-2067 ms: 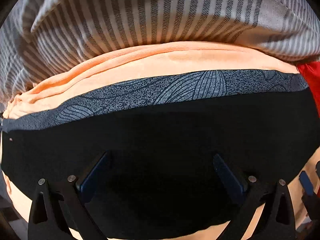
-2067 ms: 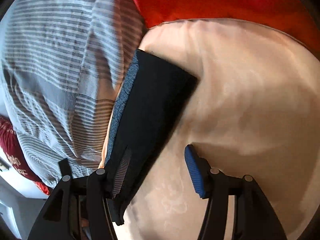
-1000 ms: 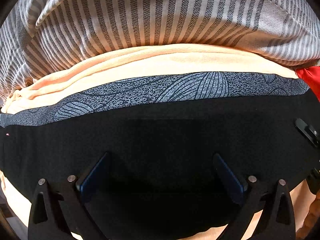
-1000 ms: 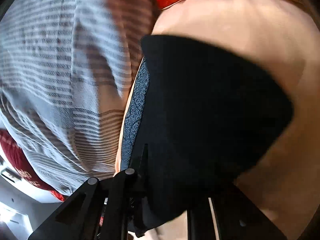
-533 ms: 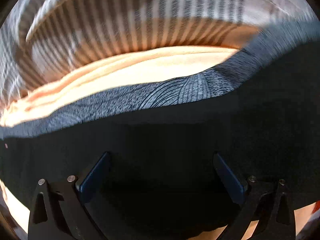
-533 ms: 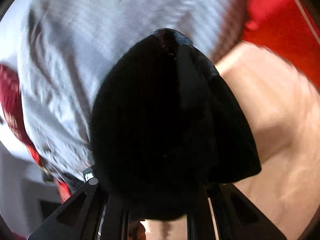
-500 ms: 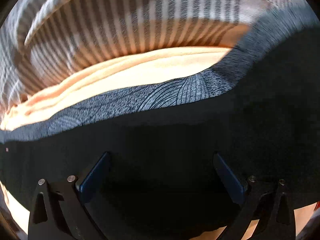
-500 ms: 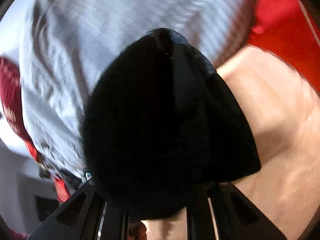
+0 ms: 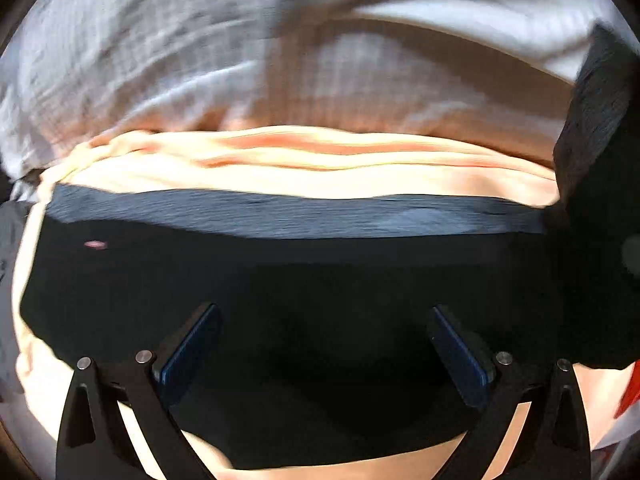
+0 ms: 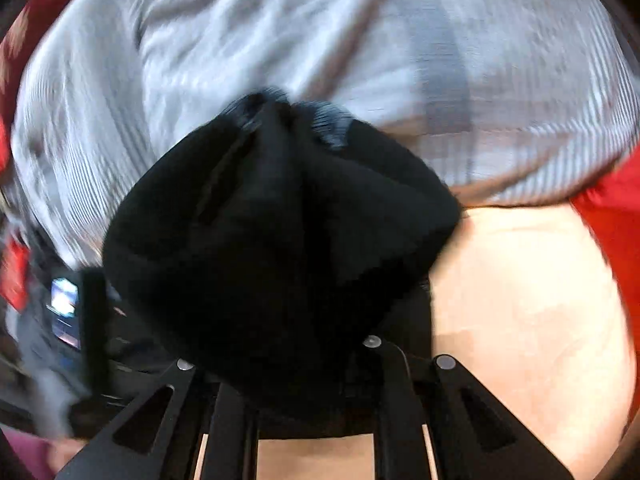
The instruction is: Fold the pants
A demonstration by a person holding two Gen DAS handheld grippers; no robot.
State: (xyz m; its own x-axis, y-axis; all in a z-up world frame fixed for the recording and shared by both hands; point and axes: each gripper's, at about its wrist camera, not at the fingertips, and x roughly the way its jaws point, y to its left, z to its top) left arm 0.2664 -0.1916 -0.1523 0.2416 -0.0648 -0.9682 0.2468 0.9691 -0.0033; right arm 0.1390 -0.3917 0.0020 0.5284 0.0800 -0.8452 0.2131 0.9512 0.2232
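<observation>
The black pants (image 9: 280, 280) with a grey patterned waistband (image 9: 304, 216) lie across a peach surface (image 9: 320, 156). My left gripper (image 9: 324, 344) is open just above the black cloth, blue pads wide apart. My right gripper (image 10: 296, 384) is shut on one end of the pants (image 10: 280, 240), which bulges up over the fingers and hides them. That lifted end also shows at the right edge of the left wrist view (image 9: 596, 184).
A grey striped garment (image 9: 240, 48) lies bunched behind the pants, also in the right wrist view (image 10: 400, 48). Red cloth (image 10: 616, 216) lies at the right. Dark objects and a small lit screen (image 10: 64, 304) sit at the left.
My right gripper shut on the pants' end and lifted it, swinging it over toward the rest of the pants. My left gripper stayed open above the black cloth.
</observation>
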